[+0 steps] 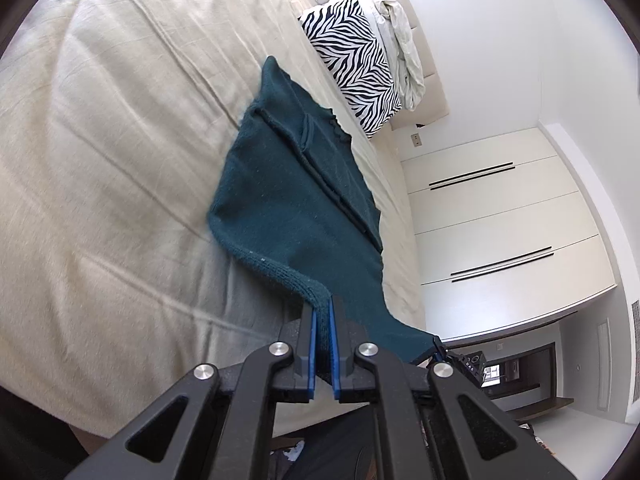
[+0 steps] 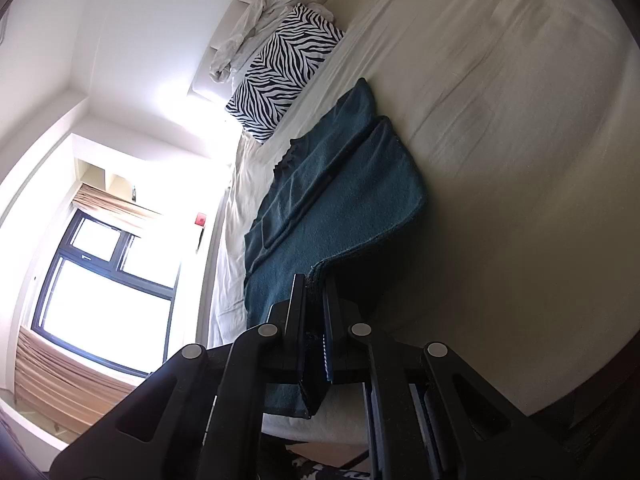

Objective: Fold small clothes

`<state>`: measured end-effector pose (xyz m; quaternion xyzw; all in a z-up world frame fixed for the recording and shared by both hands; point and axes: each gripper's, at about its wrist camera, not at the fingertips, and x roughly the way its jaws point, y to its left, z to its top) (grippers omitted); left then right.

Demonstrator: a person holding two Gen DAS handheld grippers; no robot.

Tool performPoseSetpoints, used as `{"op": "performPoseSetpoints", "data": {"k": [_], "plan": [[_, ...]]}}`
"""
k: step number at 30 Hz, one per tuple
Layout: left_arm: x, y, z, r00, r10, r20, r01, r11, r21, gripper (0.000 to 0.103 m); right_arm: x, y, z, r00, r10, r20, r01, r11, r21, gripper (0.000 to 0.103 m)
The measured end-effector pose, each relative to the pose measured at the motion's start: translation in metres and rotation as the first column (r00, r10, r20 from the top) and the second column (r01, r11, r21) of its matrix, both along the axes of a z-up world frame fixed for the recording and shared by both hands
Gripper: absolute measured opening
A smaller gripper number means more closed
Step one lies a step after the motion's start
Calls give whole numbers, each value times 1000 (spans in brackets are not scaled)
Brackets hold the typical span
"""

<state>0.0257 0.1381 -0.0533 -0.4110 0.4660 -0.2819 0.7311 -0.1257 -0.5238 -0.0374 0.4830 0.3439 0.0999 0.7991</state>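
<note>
A dark teal knitted garment [image 1: 288,200] lies partly folded on the cream bed sheet [image 1: 100,140]. My left gripper [image 1: 323,304] is shut on its ribbed hem and holds that corner lifted off the bed. The other gripper's tip [image 1: 438,346] shows at the far hem corner. In the right wrist view the same garment [image 2: 344,196] stretches away from my right gripper [image 2: 314,280], which is shut on the other hem corner, also raised off the sheet [image 2: 500,140]. A sleeve is folded over the garment's body.
A zebra-print pillow [image 1: 352,60] and a crumpled white cloth [image 1: 404,52] lie at the headboard. White wardrobe doors [image 1: 500,208] stand beside the bed. A bright window [image 2: 104,280] with beige curtains is on the other side.
</note>
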Motion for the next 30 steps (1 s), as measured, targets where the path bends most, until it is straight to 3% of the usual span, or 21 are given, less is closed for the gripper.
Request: {"op": "performPoseSetpoints", "data": {"k": [7, 15, 22, 30], "plan": [[45, -2, 25, 998, 34, 60, -32, 999, -41, 6, 43, -16, 25, 996, -62, 65, 60, 998, 22, 6], [117, -2, 36, 993, 93, 79, -89, 995, -53, 6, 126, -36, 40, 987, -126, 95, 125, 992, 18, 6], [187, -13, 38, 990, 106, 95, -105, 994, -15, 6, 211, -45, 39, 986, -148, 78, 151, 988, -31, 6], [259, -18, 13, 989, 131, 61, -133, 991, 22, 6, 304, -50, 13, 986, -167, 19, 168, 982, -83, 6]]}}
